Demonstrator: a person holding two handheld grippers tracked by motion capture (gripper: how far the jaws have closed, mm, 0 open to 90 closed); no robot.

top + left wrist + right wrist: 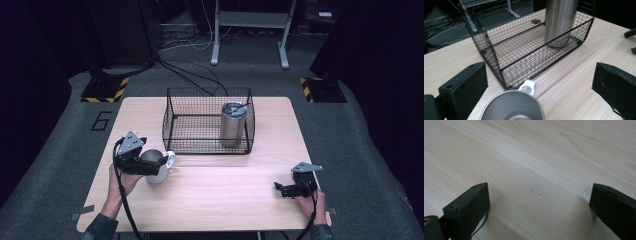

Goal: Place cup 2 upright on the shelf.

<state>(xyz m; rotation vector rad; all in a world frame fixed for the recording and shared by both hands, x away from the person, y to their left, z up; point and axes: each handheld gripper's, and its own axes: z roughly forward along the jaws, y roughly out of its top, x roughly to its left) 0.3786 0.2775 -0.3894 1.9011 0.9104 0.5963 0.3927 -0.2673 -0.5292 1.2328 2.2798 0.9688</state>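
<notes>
A steel mug (161,173) with a small handle lies on the wooden table (225,200), just in front of the black wire basket (172,117). My left gripper (151,163) is at the mug, jaws spread wide on either side of it. In the left gripper view the mug's rim (512,106) sits low between the open jaws, and neither one visibly touches it. A tall steel tumbler (233,124) stands upright inside the basket at its right end. My right gripper (281,189) rests open near the table's front right, over bare wood (536,157).
The basket (499,62) stands mid-table, with its near corner close ahead of the mug. The tumbler (560,22) is behind its mesh. Grey carpet, cables and hazard-striped stand feet lie beyond the table. A person's hands hold both grippers at the front edge.
</notes>
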